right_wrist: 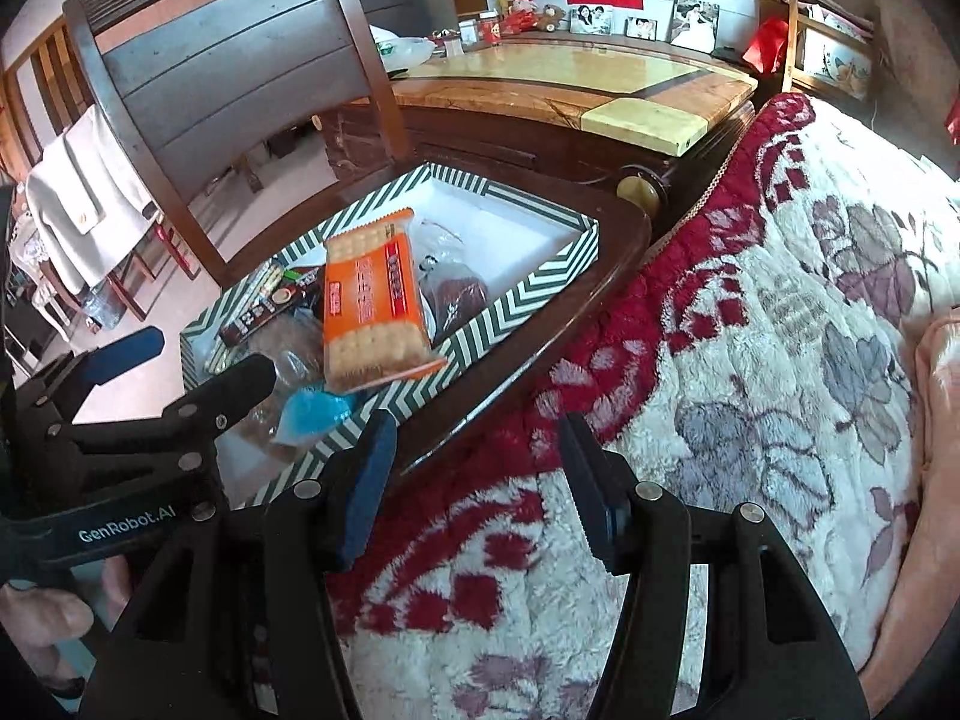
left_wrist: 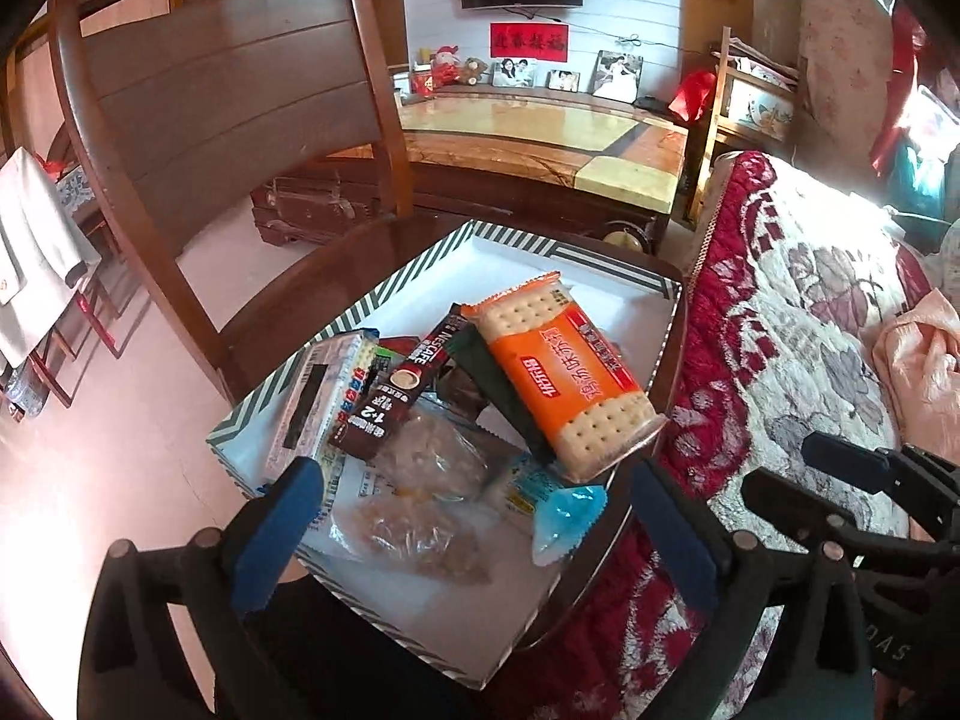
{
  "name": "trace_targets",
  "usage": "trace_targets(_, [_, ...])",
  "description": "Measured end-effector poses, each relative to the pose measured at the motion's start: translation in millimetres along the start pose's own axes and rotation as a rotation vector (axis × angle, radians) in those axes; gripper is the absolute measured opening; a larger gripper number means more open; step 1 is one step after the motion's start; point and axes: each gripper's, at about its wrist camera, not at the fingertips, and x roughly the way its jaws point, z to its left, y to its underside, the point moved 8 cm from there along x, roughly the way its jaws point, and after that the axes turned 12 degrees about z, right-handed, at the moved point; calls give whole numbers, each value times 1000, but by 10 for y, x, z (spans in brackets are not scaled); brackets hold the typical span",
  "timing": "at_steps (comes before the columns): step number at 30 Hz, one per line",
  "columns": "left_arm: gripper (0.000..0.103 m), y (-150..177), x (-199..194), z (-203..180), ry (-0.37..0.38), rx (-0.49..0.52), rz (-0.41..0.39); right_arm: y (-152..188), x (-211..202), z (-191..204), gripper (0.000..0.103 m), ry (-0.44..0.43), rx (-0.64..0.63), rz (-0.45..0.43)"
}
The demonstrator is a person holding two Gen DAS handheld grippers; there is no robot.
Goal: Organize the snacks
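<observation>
A striped green-and-white box [left_wrist: 396, 288] [right_wrist: 528, 294] sits on a wooden chair seat and holds several snacks. An orange cracker pack [left_wrist: 564, 372] [right_wrist: 372, 300] lies on top. Beside it are a brown Nescafe stick [left_wrist: 390, 396], a pale biscuit pack [left_wrist: 318, 402], clear bags of brown snacks [left_wrist: 420, 510] and a light blue wrapper [left_wrist: 564, 510] [right_wrist: 312, 414]. My left gripper [left_wrist: 474, 516] is open and empty just above the box's near end; it also shows in the right wrist view [right_wrist: 198, 354]. My right gripper [right_wrist: 474, 480] is open and empty over the blanket; it also shows in the left wrist view [left_wrist: 810, 468].
The chair's tall wooden back [left_wrist: 222, 96] rises behind the box. A red and white floral blanket [right_wrist: 750, 360] covers the bed to the right. A marble-topped cabinet [left_wrist: 540, 132] stands beyond. A white cloth [left_wrist: 30, 252] hangs on a chair at the far left.
</observation>
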Motion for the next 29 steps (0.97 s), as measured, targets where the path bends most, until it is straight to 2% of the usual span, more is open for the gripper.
trace_targets(16, [103,55,40,57,35,-16,25,38,62,95,56,-12,-12,25])
trace_targets(19, [103,51,19,44,47,-5,5,35,68,73,56,-15,-2,27])
trace_targets(29, [103,18,-46,-1,22,28,-38,5,-17,26,56,-18,4,0])
